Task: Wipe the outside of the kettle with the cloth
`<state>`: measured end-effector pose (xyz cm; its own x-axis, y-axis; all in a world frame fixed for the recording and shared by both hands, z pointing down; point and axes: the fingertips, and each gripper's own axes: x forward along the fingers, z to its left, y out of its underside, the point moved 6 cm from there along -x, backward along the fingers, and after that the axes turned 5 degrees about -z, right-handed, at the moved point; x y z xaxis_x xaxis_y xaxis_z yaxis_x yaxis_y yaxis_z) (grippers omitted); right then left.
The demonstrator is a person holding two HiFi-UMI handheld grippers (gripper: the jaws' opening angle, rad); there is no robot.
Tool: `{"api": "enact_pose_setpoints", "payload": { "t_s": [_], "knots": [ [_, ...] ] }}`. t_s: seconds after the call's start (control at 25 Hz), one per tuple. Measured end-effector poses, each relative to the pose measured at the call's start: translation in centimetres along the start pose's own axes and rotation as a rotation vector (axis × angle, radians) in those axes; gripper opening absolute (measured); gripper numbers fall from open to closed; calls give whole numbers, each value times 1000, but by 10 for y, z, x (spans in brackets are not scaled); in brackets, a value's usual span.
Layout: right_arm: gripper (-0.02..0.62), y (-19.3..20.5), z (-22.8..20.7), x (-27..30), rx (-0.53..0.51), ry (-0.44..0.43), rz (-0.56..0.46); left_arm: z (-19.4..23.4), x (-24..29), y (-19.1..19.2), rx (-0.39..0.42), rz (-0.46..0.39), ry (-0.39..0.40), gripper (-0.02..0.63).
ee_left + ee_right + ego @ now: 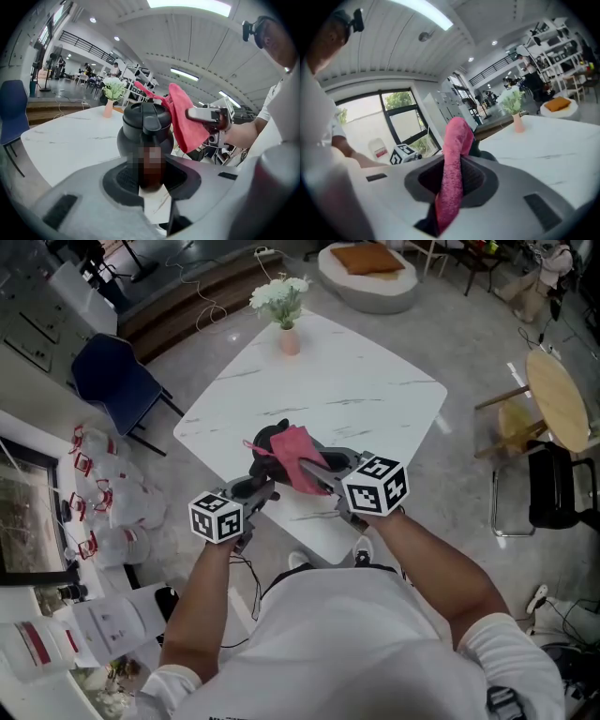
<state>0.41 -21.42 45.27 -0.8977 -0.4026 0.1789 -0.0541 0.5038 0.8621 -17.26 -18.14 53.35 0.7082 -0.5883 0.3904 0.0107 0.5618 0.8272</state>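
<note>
Counting gives one black kettle (pixel 143 126), one pink cloth (pixel 185 122) and two tools. The left tool (pixel 151 171) grips the kettle's handle, itself hard to make out, over the white surface's (pixel 356 390) near edge. The right tool (pixel 450 187) clamps the cloth just beside the kettle's lid, hiding part of the kettle from above. Both forearms reach forward, close together.

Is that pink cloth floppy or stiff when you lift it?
Probably floppy: the cloth droops in folds from the right claw. It looks light, since a small pinch holds it up. Its fuzzy surface likely won't slip out easily.
</note>
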Motion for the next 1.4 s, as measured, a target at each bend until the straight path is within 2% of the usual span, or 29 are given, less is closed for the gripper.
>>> {"api": "enact_pose_setpoints", "payload": {
  "t_s": [0.2,0.4,0.72,0.92,1.12,1.4],
  "knots": [
    [64,12,-23,4,175,86,-21,-9,-2,11,47,-26,-8,98],
    [64,22,-36,-3,251,138,-50,-17,-2,16,138,-21,-10,97],
    [63,29,-52,-19,255,214,-92,-24,-2,19,212,-22,3,97],
    [63,36,-61,-20,238,246,-63,-25,-6,27,235,-24,5,96],
    [61,59,-76,-23,216,312,14,-27,-11,39,286,15,7,95],
    [61,81,-96,-18,237,360,53,-24,-14,45,289,34,-18,94]
  ]
}}
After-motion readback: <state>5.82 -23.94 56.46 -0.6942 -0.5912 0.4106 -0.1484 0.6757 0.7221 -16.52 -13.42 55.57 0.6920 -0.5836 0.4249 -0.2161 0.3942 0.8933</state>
